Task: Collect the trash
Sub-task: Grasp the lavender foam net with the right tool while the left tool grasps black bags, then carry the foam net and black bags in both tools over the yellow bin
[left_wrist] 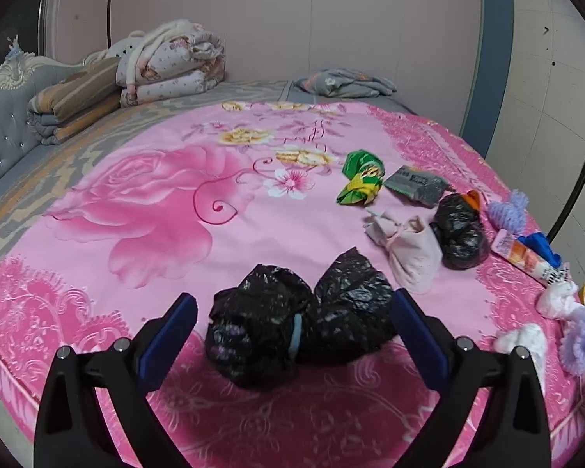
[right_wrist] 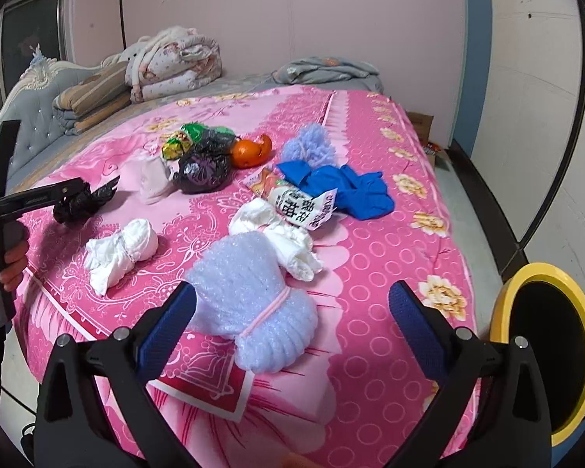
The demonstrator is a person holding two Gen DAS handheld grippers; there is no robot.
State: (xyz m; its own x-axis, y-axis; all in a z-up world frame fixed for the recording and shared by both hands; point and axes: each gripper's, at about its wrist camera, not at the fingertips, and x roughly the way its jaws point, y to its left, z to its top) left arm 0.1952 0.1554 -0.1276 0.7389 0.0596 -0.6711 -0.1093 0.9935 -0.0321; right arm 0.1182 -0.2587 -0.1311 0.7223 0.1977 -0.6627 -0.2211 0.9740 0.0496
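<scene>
On the bed [left_wrist: 144,210], the left hand-held gripper [left_wrist: 294,310] has its jaws spread wide on either side of a black bag [left_wrist: 292,319] tied in the middle; whether the blue pads touch it is hard to tell, and the bag's near end is blurred. In the right view that gripper enters from the left edge, part of it cut off, with fingers [right_wrist: 13,265] of the person's hand wrapped round its handle. Right of the bag lie a pink pouch [left_wrist: 405,249], a second black bag [left_wrist: 460,234], a green wrapper [left_wrist: 360,181] and a grey packet [left_wrist: 415,185]; an orange peel [right_wrist: 249,152] sits partly hidden behind the second bag. A white wad [right_wrist: 121,253] lies near the bed's front edge. The right hand-held gripper [right_wrist: 292,310] is also wide open, hanging over a lilac yarn bundle [right_wrist: 253,304] without clearly touching it. Beyond are a printed wrapper [right_wrist: 304,206], blue gloves [right_wrist: 343,187] and another lilac pompom [right_wrist: 312,148]. At far right a yellow-rimmed bin [right_wrist: 503,312] stands beside the bed, partly blocked by the gripper
</scene>
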